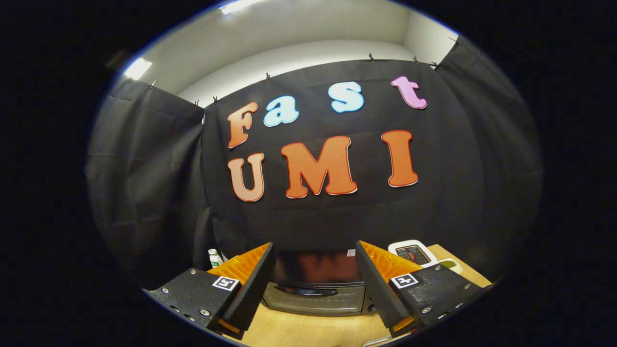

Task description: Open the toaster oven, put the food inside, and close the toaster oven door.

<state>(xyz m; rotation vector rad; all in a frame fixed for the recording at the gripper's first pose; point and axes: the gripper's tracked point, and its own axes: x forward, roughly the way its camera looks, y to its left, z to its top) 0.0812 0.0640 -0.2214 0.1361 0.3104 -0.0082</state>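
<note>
A dark toaster oven (pixel 315 284) stands on the wooden table (pixel 308 330) just ahead of my fingers, seen in the gap between them. Its glossy top reflects the wall. The door (pixel 313 299) is shut, with a dark curved handle (pixel 308 291) along its upper edge. My gripper (pixel 315 294) is open, its two fingers spread wide to either side of the oven's front, touching nothing. Nothing is held between them. Beyond the right finger lies a white tray (pixel 413 253) with dark food in it.
A small white dish (pixel 450 264) with something green sits beside the white tray on the table's right side. A white bottle with a green label (pixel 214 258) stands beyond the left finger. Black cloth walls close in the back and both sides.
</note>
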